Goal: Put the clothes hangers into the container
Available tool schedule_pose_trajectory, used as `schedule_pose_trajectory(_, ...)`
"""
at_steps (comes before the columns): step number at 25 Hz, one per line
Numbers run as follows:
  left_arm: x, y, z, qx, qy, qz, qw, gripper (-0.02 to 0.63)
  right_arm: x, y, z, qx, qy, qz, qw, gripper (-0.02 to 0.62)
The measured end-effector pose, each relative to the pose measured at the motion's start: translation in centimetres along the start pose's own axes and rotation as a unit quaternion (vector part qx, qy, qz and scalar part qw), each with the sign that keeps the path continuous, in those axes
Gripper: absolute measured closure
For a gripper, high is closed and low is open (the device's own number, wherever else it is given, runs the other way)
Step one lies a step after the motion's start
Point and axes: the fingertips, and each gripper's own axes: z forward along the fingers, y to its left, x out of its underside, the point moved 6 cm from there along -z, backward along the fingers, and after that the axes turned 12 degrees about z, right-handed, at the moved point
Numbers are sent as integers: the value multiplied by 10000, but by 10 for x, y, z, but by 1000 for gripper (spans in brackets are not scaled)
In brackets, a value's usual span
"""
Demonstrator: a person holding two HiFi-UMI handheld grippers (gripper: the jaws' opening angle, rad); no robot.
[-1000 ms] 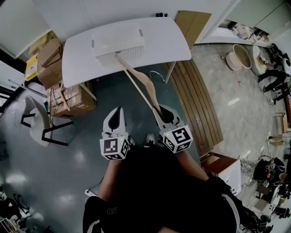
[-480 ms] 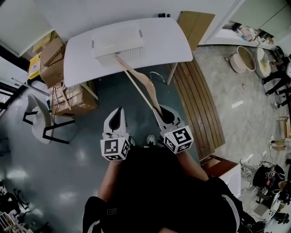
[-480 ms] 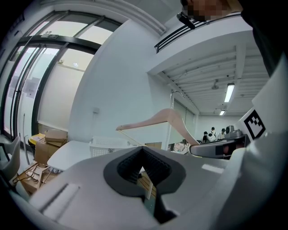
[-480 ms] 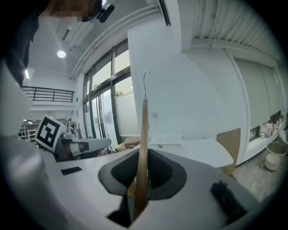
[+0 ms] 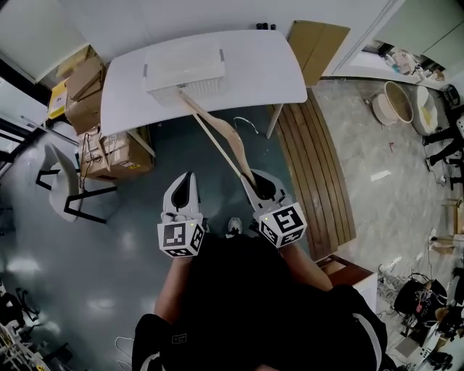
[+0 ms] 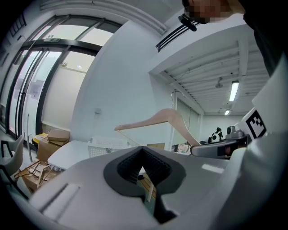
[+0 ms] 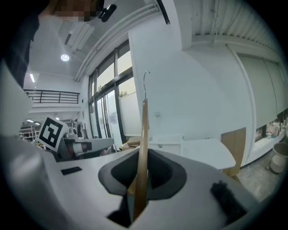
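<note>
One wooden hanger point(image 5: 235, 141) is hanging in the air, clamped edge-on in the right gripper point(image 5: 255, 181). Its far tip is reaching toward the white basket point(image 5: 185, 69) sitting at the tabletop's point(image 5: 254, 65) front edge. The left gripper point(image 5: 183, 190) is hovering alongside, jaws together, holding nothing.

A white table point(image 5: 268, 69) is standing against a pale wall point(image 5: 130, 18) on a glossy dark floor point(image 5: 109, 261). Cardboard boxes point(image 5: 109, 156) are piling up left of the table, wooden slats point(image 5: 319, 174) are lying to its right, and tall windows point(image 6: 24, 85) are letting daylight in beyond its left end.
</note>
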Motion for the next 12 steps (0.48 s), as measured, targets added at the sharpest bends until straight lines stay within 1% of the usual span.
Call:
schedule_pose_trajectory(7, -5, -7, 2, -228, -31, 37, 9997, 603, -1, -18, -4, -124, 50, -13, 9999, 535)
schedule_pose_trajectory(12, -4, -5, 14, -189, -34, -39, 9998, 603, -4, -22, 6, -145, 66, 13, 9999, 535)
